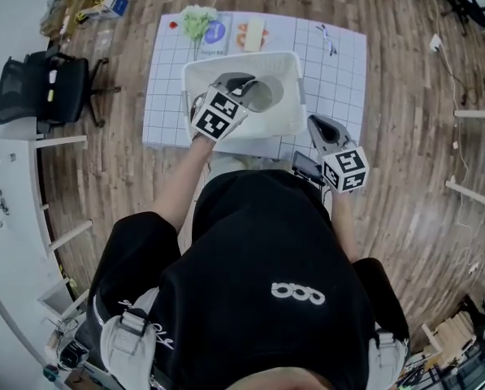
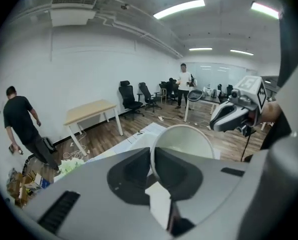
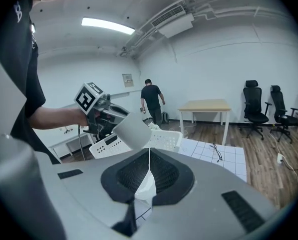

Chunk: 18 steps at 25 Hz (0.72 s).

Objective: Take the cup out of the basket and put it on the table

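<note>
Pinching the tilted cup (image 1: 262, 96) by its rim above the basket (image 1: 294, 65), the left gripper (image 1: 244, 84) carries it; the right gripper (image 1: 318, 123), beside the basket, is pressed together, empty.

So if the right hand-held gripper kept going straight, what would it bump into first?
Probably the white basket, just ahead of its shut jaws; the cup hangs close beside that line, depth unclear.

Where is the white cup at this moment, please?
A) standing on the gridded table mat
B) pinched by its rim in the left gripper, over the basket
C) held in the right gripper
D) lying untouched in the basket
B: the left gripper is closed on the rim of the cup, holding it over the basket.
</note>
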Tool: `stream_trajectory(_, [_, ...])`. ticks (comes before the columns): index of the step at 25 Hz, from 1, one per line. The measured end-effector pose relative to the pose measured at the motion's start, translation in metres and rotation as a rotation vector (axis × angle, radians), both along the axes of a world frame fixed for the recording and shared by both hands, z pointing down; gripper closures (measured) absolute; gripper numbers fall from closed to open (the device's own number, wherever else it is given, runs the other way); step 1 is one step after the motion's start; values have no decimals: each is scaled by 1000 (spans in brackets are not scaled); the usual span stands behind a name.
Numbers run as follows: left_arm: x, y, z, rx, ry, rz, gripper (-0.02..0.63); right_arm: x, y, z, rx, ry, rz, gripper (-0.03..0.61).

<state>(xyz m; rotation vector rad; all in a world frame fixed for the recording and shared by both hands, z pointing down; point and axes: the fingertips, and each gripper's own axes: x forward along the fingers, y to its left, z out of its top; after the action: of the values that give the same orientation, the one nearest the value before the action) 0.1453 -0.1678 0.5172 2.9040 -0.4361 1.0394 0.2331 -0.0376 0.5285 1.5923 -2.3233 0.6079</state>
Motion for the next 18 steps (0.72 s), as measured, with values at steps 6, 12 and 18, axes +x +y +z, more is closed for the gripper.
stream_trajectory(6, [-48,-1,-50,23,107,-118,581,-23,-27,-23,58,0,-75,554])
stream_trajectory(12, [-88,-4,-70,17,174,-174,581,-55,-45,-32,67,3,-112,554])
stream_trajectory(18, [-151,-18,-83,14,220,-215,581,-109,-72,-39,73,-6,-131,554])
